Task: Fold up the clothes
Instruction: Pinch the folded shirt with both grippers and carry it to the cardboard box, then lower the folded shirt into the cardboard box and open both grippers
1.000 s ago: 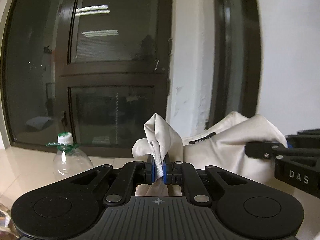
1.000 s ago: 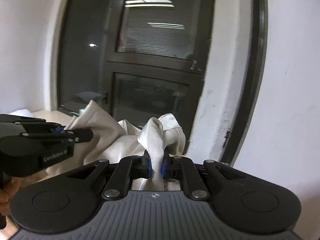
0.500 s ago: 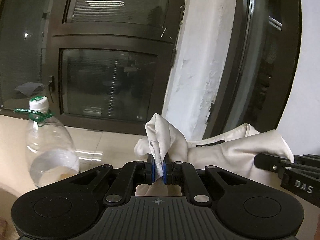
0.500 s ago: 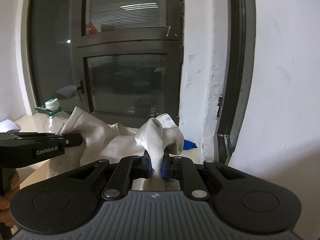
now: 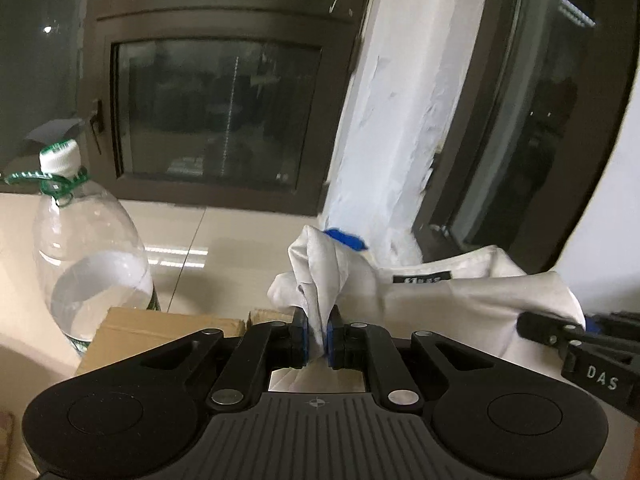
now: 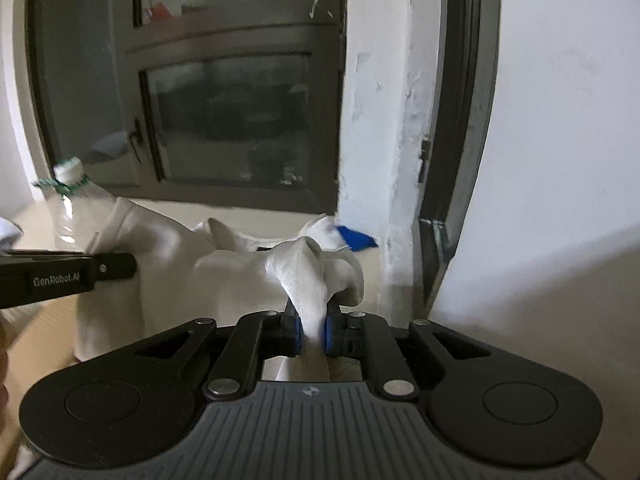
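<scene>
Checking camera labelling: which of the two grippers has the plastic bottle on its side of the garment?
The left gripper. The bottle stands just beyond its outer finger; the right gripper sees it only past the white garment. Both jaws are opening, cloth between them.

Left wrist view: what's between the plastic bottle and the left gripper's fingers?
In the left wrist view, a cardboard box lies between the plastic bottle and the left gripper, whose jaws are opening with white garment cloth between them.
</scene>
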{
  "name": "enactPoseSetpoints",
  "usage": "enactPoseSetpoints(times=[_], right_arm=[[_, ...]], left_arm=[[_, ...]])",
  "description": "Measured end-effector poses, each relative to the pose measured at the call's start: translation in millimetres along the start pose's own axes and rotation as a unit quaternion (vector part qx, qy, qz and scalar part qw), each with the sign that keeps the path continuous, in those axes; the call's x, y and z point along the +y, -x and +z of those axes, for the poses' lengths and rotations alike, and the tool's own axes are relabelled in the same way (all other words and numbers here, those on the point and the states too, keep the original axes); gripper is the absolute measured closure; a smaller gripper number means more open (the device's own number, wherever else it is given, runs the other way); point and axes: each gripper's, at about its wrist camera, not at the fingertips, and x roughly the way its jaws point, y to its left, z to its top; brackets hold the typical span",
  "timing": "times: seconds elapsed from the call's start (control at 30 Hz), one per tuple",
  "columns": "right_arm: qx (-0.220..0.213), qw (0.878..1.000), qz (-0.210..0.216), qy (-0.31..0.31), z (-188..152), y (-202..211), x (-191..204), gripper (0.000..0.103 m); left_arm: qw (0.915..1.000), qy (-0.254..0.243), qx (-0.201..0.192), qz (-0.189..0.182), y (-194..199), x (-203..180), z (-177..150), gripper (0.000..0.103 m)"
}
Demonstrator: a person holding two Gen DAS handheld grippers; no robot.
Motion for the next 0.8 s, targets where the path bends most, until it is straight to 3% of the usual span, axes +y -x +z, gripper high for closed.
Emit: enactPoseSetpoints(times=[0.1, 0.17, 0.3, 0.5, 0.63, 0.8], right_arm=[[0.001, 1.0, -0.026, 0.009, 0.5, -8.9, 3.7, 0.06], [-0.01, 0.999, -0.031, 0.015, 0.4, -6.3, 6.0, 0.048], [-0.03, 0.998, -0.038, 0.038, 0.9, 7.1, 11.9, 0.047], [0.0, 0.998, 0.001, 0.063, -2.6, -5.3, 22.0, 0.05], [0.023, 0.999, 0.01, 0.044, -2.4, -27.8, 20.3, 0.051], [0.056, 0.998, 0.008, 0.013, -8.0, -57.5, 8.9, 0.051]], left_arm=[[0.9996, 0.014, -0.004, 0.024, -4.3, 6.9, -3.4, 0.07], [0.9987, 0.029, -0.018, 0.037, 0.3, 13.5, -4.7, 0.068], [0.9984, 0.022, -0.035, 0.039, 9.2, 14.0, -5.1, 0.066], [0.9988, -0.035, -0.01, -0.034, -8.0, -9.1, -10.4, 0.067], [0.9989, -0.038, 0.005, -0.027, -29.9, -17.9, -9.0, 0.067], [0.9994, 0.003, 0.029, -0.017, -56.4, -0.5, -0.8, 0.067]])
